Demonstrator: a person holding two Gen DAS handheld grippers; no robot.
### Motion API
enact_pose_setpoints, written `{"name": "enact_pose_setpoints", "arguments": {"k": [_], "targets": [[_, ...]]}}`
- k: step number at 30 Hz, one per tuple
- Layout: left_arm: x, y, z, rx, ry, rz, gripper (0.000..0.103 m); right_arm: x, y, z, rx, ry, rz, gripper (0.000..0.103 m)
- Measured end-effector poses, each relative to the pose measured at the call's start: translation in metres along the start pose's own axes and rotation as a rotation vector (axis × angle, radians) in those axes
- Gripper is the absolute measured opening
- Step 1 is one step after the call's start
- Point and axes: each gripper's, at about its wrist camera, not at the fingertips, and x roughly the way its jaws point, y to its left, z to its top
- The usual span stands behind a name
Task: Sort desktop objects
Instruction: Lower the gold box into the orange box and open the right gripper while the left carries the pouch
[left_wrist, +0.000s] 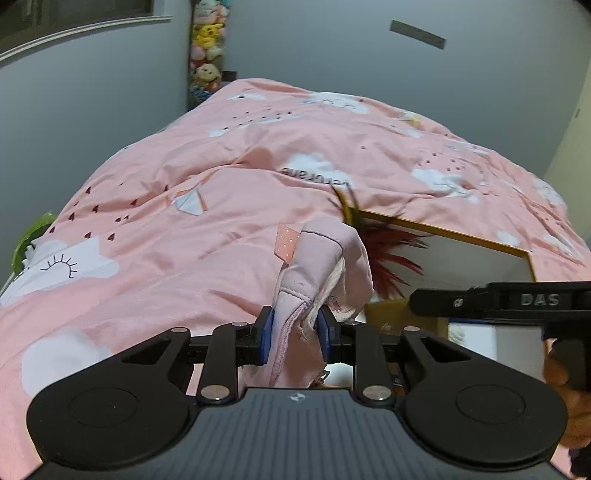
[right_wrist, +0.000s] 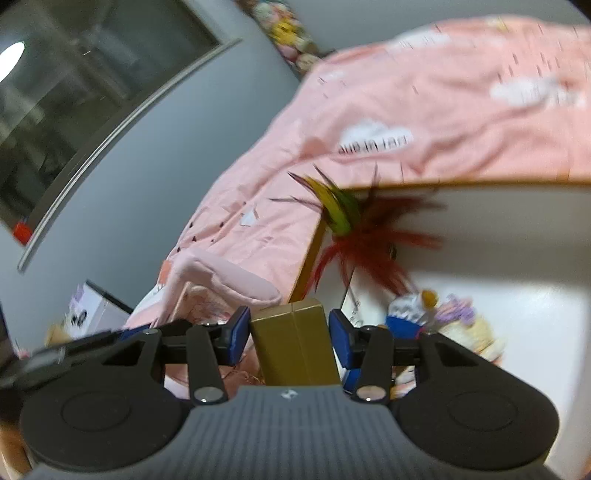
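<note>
Left hand-held gripper (left_wrist: 295, 338) gripping pink garment (left_wrist: 321, 266)

Garment (left_wrist: 314, 273) left of box (right_wrist: 295, 343); quilt (left_wrist: 221, 166) behind.

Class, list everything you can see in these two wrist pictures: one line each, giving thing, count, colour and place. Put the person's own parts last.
garment: one, pale pink, held up between the left jaws.
box: one, gold, between the right jaws.
feather toy: one, red, green and yellow, at the desk corner.
desk: one, white with wood edge, beside the bed.
bedcover: one, pink with white clouds, over the bed.
plush toys: several, mixed colours, stacked in the far corner.
small figures: a few, blurred, on the desk.
left gripper: black, blue pads, shut on the garment.
right gripper: black, blue pads, around the box.
hand: one, at right edge.
</note>
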Motion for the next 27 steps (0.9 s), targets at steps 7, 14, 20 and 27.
{"name": "enact_pose_setpoints", "arguments": {"k": [7, 14, 20, 27], "targets": [[0.015, 0.003, 0.002, -0.012, 0.028, -0.017, 0.028, 0.04, -0.015, -0.006, 0.118, 0.089, -0.038, 0.049], [0.022, 0.003, 0.002, -0.012, 0.039, -0.019, 0.028, 0.058, -0.021, -0.011, 0.157, 0.135, -0.08, 0.049], [0.024, 0.003, 0.002, -0.01, 0.042, -0.015, 0.029, 0.062, -0.027, -0.014, 0.21, 0.178, -0.023, 0.051], [0.024, 0.002, 0.002, -0.012, 0.043, -0.014, 0.029, 0.071, -0.028, -0.022, 0.217, 0.227, 0.011, 0.048]]}}
